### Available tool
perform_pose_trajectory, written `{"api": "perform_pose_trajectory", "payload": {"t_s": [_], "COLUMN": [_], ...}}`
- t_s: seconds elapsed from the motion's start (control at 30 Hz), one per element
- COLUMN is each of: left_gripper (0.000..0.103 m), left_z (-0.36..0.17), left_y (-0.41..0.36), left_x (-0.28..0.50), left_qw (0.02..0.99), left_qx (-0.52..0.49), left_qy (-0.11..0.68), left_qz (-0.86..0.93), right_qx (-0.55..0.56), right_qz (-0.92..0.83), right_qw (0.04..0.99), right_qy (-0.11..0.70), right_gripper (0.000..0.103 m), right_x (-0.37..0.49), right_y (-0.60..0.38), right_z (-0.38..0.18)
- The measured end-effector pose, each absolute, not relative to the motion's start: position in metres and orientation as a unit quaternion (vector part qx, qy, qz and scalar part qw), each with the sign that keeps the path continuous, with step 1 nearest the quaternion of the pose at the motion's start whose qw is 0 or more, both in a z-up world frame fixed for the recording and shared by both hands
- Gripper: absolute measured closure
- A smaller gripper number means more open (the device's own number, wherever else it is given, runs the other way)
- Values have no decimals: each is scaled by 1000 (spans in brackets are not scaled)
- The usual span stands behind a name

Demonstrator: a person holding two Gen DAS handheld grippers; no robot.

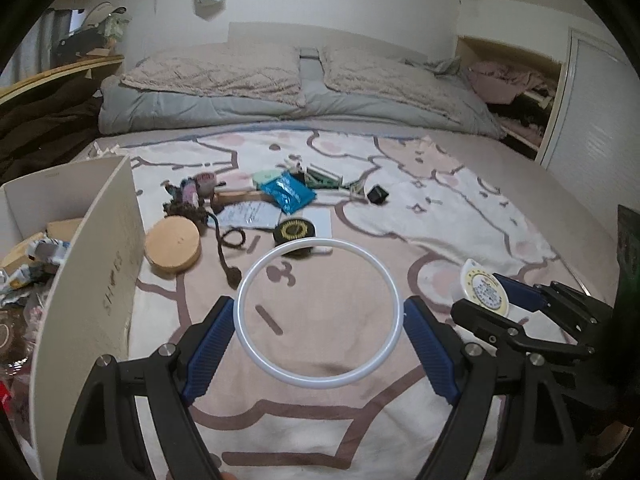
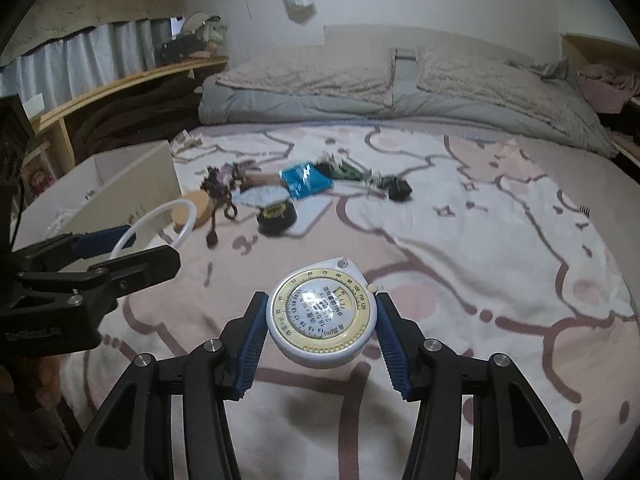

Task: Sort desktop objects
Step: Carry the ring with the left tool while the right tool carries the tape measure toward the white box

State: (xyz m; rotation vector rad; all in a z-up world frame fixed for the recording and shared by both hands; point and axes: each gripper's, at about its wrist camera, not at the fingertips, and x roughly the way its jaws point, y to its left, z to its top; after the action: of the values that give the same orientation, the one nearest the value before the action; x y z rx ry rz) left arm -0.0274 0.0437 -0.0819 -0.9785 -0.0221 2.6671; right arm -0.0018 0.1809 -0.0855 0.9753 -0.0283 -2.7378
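My left gripper [image 1: 319,312] is shut on a white ring [image 1: 256,354], held flat above the blanket beside the cardboard box [image 1: 100,240]. My right gripper [image 2: 321,320] is shut on a round white tape measure with a yellow dial [image 2: 322,314]. It also shows in the left wrist view [image 1: 484,288], to the right of the ring. The left gripper and the ring [image 2: 188,224] appear at the left of the right wrist view. A pile of small objects lies further back: a blue packet [image 1: 288,192], a black round tin [image 1: 294,232], a wooden disc [image 1: 173,246].
The open box holds crumpled paper and scraps [image 1: 32,264]. A dark cord [image 1: 224,248], papers [image 1: 248,216] and a small black cube [image 1: 378,194] lie on the patterned blanket [image 1: 460,208]. Pillows [image 1: 216,72] lie at the bed's head. A wooden shelf [image 2: 120,80] stands on the left.
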Motion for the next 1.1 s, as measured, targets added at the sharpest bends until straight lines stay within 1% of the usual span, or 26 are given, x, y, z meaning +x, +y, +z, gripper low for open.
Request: {"api": "perform_pose_trajectory", "payload": {"t_s": [0.43, 0.63, 1.1], "left_gripper": [18, 18, 18], "left_z": [-43, -26, 10], "left_y": [14, -12, -85], "left_x": [-14, -7, 15], "left_qw": [119, 102, 41], "left_qx": [-293, -276, -229], "left_qy": [-17, -25, -36], "left_qz": [948, 955, 972], "right_qx": [285, 268, 231], "right_qz": [-948, -947, -945], "right_qw": [140, 176, 233], "right_qy": [10, -5, -1], "right_gripper": [49, 49, 49], "right_x": [10, 12, 20], "right_y": [157, 137, 81], "right_z": [-39, -20, 15]}}
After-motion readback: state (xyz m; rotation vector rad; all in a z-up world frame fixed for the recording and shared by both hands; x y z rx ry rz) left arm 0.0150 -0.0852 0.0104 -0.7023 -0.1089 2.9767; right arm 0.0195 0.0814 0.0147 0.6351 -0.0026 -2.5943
